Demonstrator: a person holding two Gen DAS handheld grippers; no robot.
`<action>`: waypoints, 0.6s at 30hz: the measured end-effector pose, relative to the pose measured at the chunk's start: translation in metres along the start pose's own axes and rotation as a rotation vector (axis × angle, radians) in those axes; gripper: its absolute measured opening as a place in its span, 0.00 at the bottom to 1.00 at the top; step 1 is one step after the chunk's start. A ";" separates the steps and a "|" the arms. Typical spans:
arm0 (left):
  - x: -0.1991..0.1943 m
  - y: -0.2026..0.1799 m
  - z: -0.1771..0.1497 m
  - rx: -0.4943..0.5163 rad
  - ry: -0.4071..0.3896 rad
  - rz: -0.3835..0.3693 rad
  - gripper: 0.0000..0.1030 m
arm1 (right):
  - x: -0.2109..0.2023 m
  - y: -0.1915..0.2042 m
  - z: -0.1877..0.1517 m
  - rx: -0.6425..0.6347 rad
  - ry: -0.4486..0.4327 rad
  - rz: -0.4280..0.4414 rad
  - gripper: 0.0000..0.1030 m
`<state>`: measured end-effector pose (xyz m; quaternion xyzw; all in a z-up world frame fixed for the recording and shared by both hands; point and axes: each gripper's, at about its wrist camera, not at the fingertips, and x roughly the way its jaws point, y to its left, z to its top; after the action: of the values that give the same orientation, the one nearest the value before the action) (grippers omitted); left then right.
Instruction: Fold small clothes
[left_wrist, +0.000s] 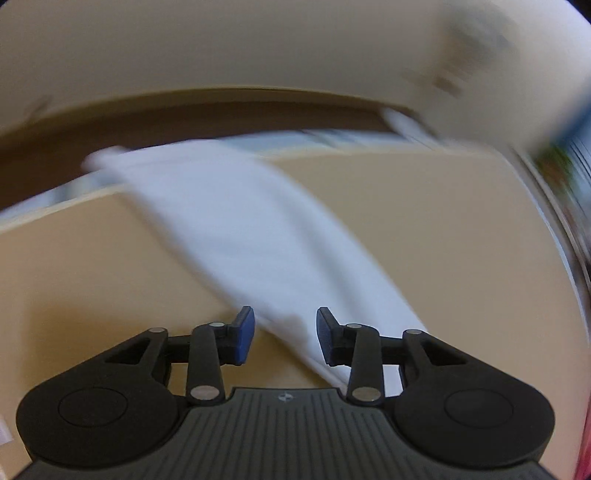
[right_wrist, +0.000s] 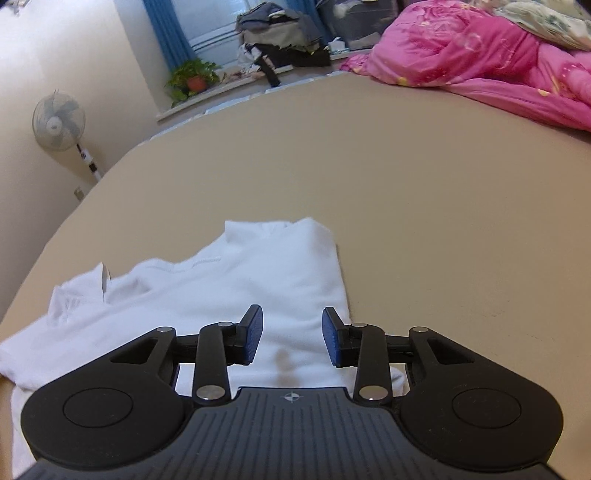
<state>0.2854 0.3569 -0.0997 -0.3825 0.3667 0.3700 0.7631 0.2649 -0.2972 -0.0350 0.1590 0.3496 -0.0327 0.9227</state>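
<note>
A small white garment (right_wrist: 236, 288) lies spread on the tan bed sheet (right_wrist: 424, 192), its collar end away from me and a sleeve (right_wrist: 77, 295) out to the left. My right gripper (right_wrist: 291, 339) is open just above its near part, holding nothing. In the blurred left wrist view the same white garment (left_wrist: 258, 236) runs diagonally across the sheet (left_wrist: 424, 229). My left gripper (left_wrist: 285, 338) is open over its near end, holding nothing.
A pink quilt (right_wrist: 487, 62) is heaped at the far right of the bed. A standing fan (right_wrist: 59, 122), a potted plant (right_wrist: 194, 79) and a pile of clothes (right_wrist: 280, 37) stand by the window beyond the bed's far edge.
</note>
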 end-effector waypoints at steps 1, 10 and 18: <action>0.003 0.011 0.008 -0.049 -0.003 0.027 0.39 | 0.001 -0.001 -0.001 -0.001 0.012 -0.002 0.36; 0.021 0.022 0.019 -0.134 -0.055 0.065 0.11 | 0.017 0.004 -0.011 -0.113 0.131 -0.083 0.39; -0.031 -0.033 0.016 0.192 -0.329 0.091 0.02 | 0.016 0.004 -0.011 -0.099 0.127 -0.082 0.39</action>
<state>0.3034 0.3477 -0.0566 -0.2252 0.2876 0.4249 0.8283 0.2713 -0.2890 -0.0521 0.1007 0.4149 -0.0431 0.9032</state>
